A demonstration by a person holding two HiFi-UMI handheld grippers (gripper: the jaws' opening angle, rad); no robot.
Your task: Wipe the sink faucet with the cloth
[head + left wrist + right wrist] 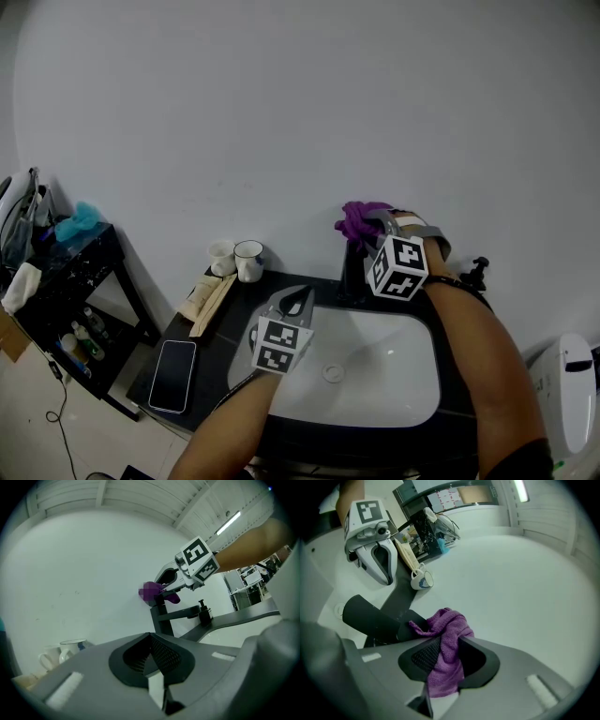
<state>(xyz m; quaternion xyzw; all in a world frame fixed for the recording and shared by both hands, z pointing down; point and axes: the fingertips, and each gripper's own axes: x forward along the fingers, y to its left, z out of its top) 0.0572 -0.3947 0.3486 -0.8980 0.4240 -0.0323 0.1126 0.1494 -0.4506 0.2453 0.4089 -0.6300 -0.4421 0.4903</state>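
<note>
The black faucet stands at the back of the white sink. My right gripper is shut on the purple cloth and holds it on the faucet's top. In the right gripper view the cloth bunches between the jaws above the faucet. My left gripper hovers over the basin's left rim, shut with nothing in it. From the left gripper view the faucet, the cloth and the right gripper are ahead, beyond the shut left gripper.
Two white cups stand on the dark counter left of the sink, next to a flat packet and a phone. A small black knob rises at the back right. A cluttered dark side table is far left.
</note>
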